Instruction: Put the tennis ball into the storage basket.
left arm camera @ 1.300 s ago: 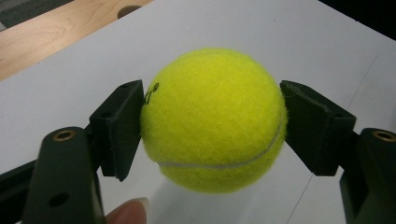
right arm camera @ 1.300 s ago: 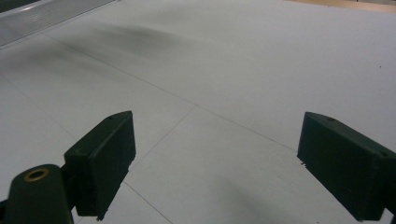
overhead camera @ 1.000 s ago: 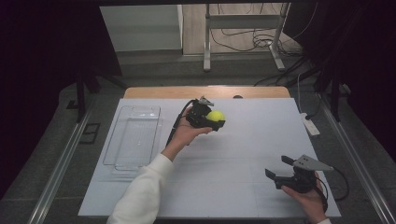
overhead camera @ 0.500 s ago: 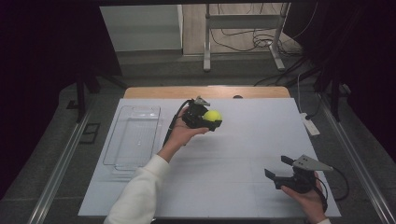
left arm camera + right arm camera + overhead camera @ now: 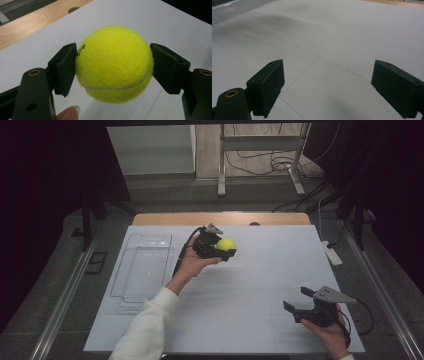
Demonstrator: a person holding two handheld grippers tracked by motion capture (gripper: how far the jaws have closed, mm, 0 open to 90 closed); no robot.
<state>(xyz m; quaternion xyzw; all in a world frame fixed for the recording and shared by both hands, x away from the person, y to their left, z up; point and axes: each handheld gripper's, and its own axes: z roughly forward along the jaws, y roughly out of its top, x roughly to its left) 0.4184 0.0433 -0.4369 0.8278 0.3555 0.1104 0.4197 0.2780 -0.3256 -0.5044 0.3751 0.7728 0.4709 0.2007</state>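
Printed lettering on the tennis ball (image 5: 113, 63), half hidden behind one pad (image 5: 65, 65).

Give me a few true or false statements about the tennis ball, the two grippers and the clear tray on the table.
1. The left gripper clamps the tennis ball. True.
2. The right gripper holds a ball. False: its jaws are open and empty.
3. The ball lies in the clear tray. False: it is held right of the tray, which looks empty.
4. The right gripper is above the white tabletop. True.
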